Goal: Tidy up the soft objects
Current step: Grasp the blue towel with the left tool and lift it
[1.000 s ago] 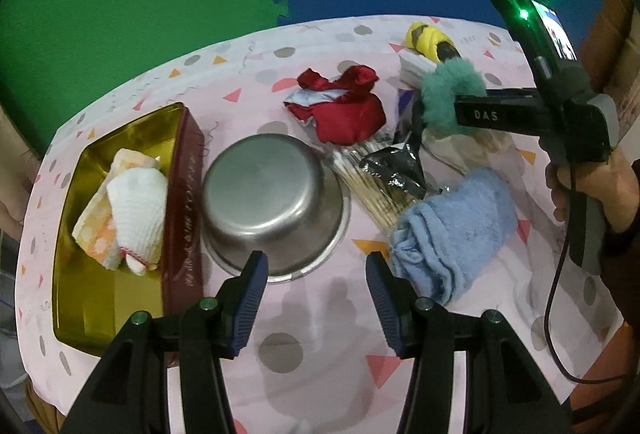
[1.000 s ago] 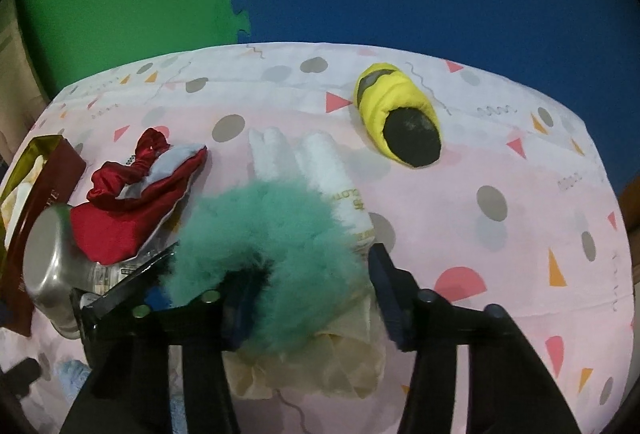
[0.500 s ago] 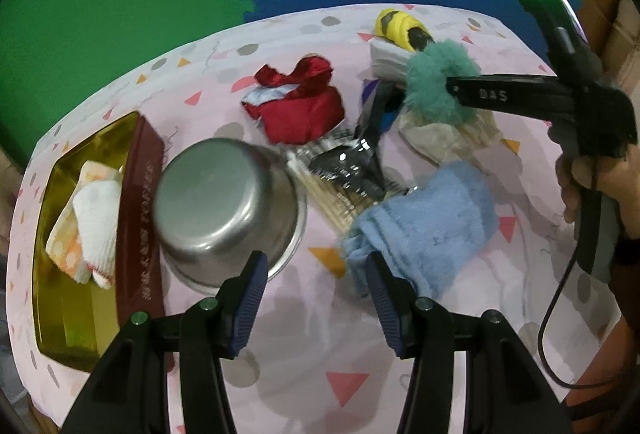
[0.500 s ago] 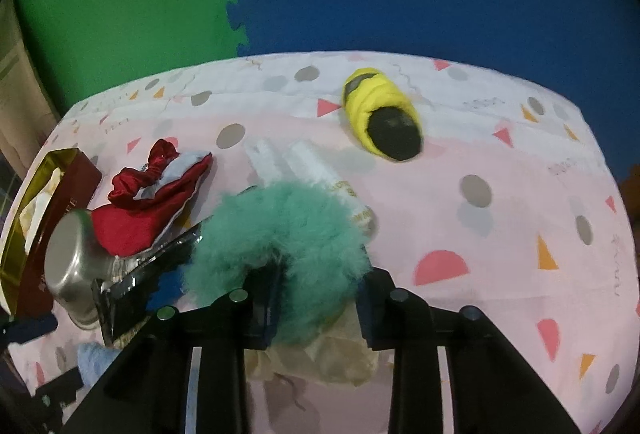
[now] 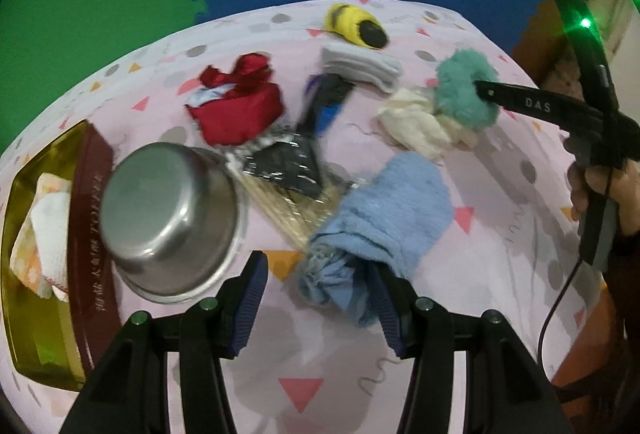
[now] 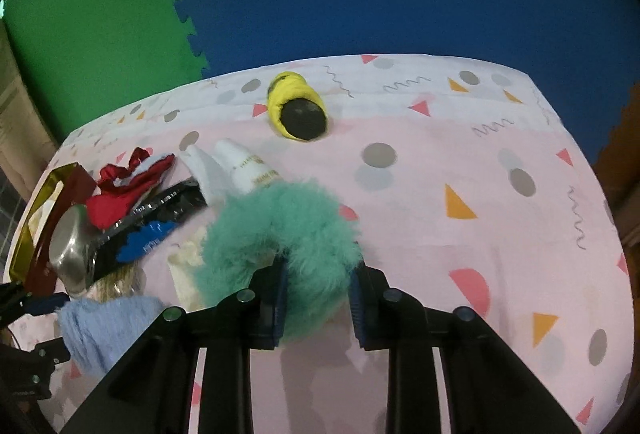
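Right gripper (image 6: pixel 318 300): jaws closing on one teal fluffy scrunchie (image 6: pixel 280 230), lower centre of the right wrist view. Left gripper (image 5: pixel 316 298): jaws apart, one blue towel (image 5: pixel 384 218) bunched between them, grip uncertain. Further out: one steel bowl (image 5: pixel 168 210), one red cloth (image 5: pixel 240 106), one yellow roll (image 5: pixel 356 26), one gold tin (image 5: pixel 24 298) at left holding two cloths.

Right gripper (image 5: pixel 486 92) finger: read "DAS" in pale capitals.
Tin box (image 5: pixel 86 210) maroon side wall: carried gold lettering, possibly "TORTE"; blurred.
White tube (image 6: pixel 244 166): bore small gold print, illegible.
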`<state>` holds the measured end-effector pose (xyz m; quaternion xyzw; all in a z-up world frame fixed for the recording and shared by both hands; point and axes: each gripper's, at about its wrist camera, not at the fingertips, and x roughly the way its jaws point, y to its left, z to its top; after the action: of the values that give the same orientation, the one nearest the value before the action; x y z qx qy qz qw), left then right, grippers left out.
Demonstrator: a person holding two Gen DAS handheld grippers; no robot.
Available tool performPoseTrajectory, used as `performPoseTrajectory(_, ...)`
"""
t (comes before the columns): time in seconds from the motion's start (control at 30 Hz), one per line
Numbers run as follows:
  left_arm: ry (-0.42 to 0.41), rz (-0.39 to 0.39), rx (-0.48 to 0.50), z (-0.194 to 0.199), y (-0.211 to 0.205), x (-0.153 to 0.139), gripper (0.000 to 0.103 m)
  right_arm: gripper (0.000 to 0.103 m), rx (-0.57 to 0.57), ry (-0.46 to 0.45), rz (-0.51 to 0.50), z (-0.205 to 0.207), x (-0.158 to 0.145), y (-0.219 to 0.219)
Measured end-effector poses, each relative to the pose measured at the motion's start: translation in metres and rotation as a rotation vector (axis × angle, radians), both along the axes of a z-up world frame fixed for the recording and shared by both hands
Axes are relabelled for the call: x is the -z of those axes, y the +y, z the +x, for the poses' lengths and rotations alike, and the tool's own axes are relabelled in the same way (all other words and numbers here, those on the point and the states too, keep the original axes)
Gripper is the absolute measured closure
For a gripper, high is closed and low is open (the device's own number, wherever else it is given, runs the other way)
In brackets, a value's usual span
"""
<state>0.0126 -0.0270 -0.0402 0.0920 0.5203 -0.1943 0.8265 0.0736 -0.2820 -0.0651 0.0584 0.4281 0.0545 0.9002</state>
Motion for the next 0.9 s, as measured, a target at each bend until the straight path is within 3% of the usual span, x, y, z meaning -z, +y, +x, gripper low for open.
performPoseTrajectory(0.37, -0.085, 0.068, 0.18, -0.028, -0.012, -0.017, 0.051, 0.082, 0.134, 0.048, -0.111, -0.012, 0.026, -0.044)
performPoseTrajectory(0.6, -0.082, 0.018, 0.213, -0.017, -0.02, -0.028, 0.044, 0.079, 0.155, 0.006, -0.149, -0.012, 0.035, -0.039)
performPoseTrajectory(0.77, -0.048, 0.045, 0.261, 0.008, -0.036, -0.014, 0.044, 0.079, 0.16, -0.014, -0.173, -0.014, 0.036, -0.035)
performPoseTrajectory(0.9, -0.017, 0.065, 0.233, 0.024, -0.038, 0.006, 0.044, 0.079, 0.159, -0.016, -0.162, -0.014, 0.037, -0.037)
